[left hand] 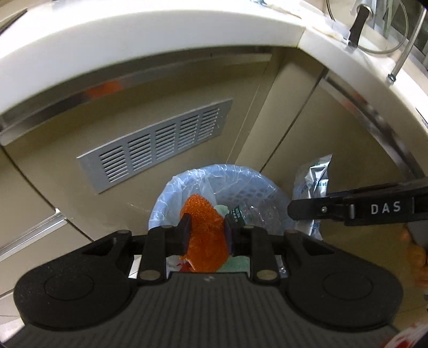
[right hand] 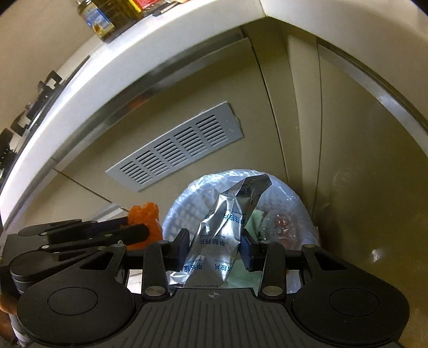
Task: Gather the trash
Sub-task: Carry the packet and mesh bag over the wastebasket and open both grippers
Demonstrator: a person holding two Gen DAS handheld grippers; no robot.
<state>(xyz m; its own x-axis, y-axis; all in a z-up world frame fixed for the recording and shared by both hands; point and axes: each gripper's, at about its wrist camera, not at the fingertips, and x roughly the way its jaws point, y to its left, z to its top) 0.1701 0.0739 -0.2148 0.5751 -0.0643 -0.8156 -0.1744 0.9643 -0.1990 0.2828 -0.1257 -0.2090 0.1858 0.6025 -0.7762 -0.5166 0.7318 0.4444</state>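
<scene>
1. Landmark: waste bin (left hand: 227, 192), a perforated basket lined with a pale blue plastic bag (left hand: 171, 192), standing on the floor against the beige cabinet front (left hand: 67, 174) under the white countertop (left hand: 133, 34).
2. Left gripper (left hand: 207, 231): jaws pinched on an orange mesh scrap (left hand: 206, 235), pads pressing it on both sides. The scrap hangs above the bin's near-left rim; its top rises past the fingertips.
3. Right gripper (right hand: 214, 247): jaws pinched on a crumpled silver foil pouch (right hand: 227, 227) printed with blue characters. The pouch stands up between the pads, its upper end over the bin mouth.
4. In the left wrist view the right gripper enters from the right of the bin, finger marked "DAS", with the pouch beside the bin's right rim.
5. In the right wrist view the left gripper sits left of the bin, the orange scrap at its tips.
6. Bin contents: pale green piece (right hand: 254, 219) and clear crinkled plastic (right hand: 281, 222) with something reddish in it; not identifiable.
7. Grey louvred vent (left hand: 160, 144) on the cabinet front, above and left of the bin.
8. Bottles (right hand: 96, 18) on the countertop, far above-left of the bin.
</scene>
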